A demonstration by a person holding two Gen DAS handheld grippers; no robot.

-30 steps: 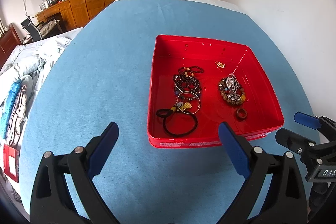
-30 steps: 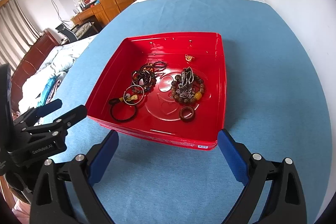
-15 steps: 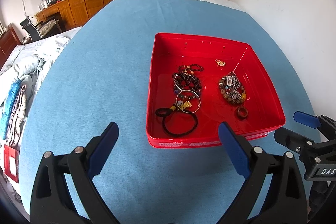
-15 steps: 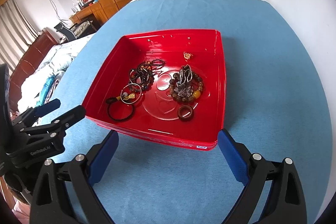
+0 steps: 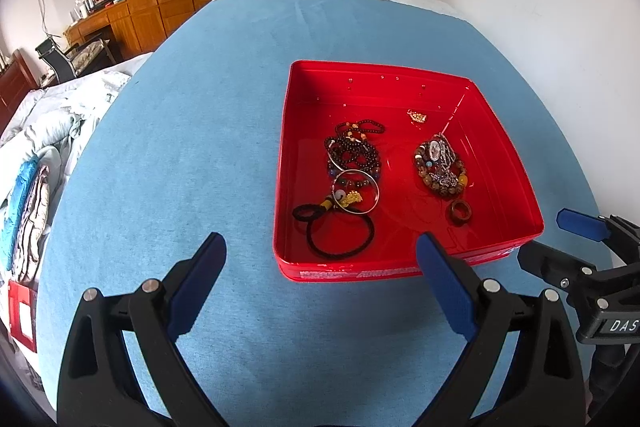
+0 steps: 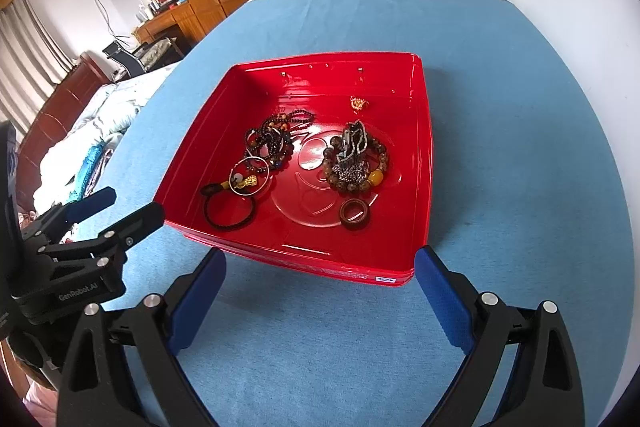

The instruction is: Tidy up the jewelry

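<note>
Jaws spread on both grippers, apparently clear of the red tray [image 5: 496, 131]

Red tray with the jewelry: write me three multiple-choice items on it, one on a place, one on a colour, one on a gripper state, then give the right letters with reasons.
1. Where does the brown ring lie?
A. on the blue cloth outside the tray
B. inside the red tray, near its front wall
C. between the fingers of a gripper

2. What colour is the hair tie?
A. black
B. white
C. green

3. How does the right gripper stand?
A. shut on a bracelet
B. shut on the tray's rim
C. open, holding nothing

Answers: 1 B, the ring rests on the tray floor just in front of the beaded bracelet. 2 A, its loop shows black against the red floor. 3 C, the blue pads stand wide apart over the blue cloth, short of the tray.
</note>
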